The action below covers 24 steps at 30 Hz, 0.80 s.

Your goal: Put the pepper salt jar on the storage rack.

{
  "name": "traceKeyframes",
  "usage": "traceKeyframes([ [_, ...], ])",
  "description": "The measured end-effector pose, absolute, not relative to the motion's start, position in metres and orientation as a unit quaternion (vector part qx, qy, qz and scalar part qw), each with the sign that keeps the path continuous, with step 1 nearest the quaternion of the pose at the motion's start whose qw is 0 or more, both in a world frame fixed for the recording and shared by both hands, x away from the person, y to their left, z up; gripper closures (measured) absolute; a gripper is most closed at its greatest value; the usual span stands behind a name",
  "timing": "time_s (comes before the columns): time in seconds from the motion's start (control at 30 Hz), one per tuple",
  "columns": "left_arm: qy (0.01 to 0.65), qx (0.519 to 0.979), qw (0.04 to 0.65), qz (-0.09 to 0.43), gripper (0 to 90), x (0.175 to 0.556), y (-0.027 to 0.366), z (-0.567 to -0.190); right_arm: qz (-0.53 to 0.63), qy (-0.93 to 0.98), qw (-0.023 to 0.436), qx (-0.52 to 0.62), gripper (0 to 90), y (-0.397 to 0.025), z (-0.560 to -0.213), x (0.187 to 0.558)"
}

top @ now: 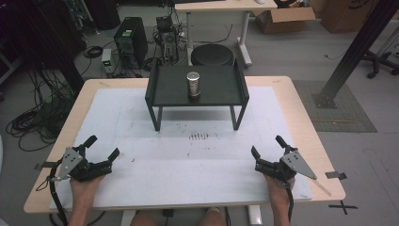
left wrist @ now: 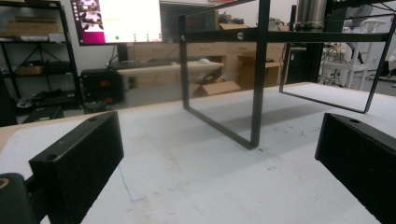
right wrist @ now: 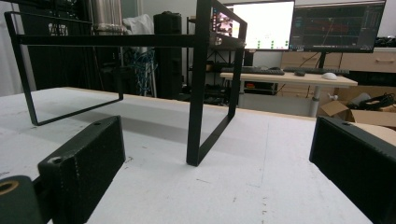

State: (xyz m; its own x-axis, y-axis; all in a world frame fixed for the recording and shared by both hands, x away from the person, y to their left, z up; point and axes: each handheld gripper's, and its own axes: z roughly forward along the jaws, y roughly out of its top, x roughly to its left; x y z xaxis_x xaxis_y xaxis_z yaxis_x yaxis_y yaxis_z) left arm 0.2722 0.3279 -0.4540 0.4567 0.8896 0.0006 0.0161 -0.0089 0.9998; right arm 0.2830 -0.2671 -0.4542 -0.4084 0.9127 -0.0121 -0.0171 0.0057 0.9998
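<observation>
Both grippers parked low at the near edge of the table [top: 301, 117], one toward each near corner, well apart from everything else. Left gripper [top: 99, 151] with jaws spread wide, nothing between them; same for the right gripper [top: 268, 147], spread and empty. In the left gripper view and the right gripper view, black jaw blocks far apart with bare white mat [top: 141, 174] between. Looks like a ready stance: hands back, tongs pre-opened, aimed inward at the middle of the table so either could go forward.

Nearest thing to reach for: a metal can [top: 193, 84], standing upright at about the centre of a black raised shelf [top: 221, 96], which sits on thin legs toward the far edge of the table. Raised that way, probably to force a lift-and-reach over the shelf's front lip rather than a flat slide. Can seen from below in the gripper views, its lower part above the frame rail [left wrist: 310, 11] [right wrist: 106, 16]; top cut off there, so open or lidded hard to tell. Smooth round wall likely calls for a squeeze across the middle. Faint dark scuff marks [top: 198, 136] on the mat just in front of the shelf.
</observation>
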Motion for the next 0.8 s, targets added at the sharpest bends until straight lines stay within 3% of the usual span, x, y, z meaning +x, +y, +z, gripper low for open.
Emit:
traceKeyframes([
  [0.8, 0.372, 0.609, 0.598, 0.365, 0.3, 0.2723, 0.3279, -0.454, 0.595, 0.592, 0.391, 0.378, 3.2, -0.2671, -0.4542, 0.283],
])
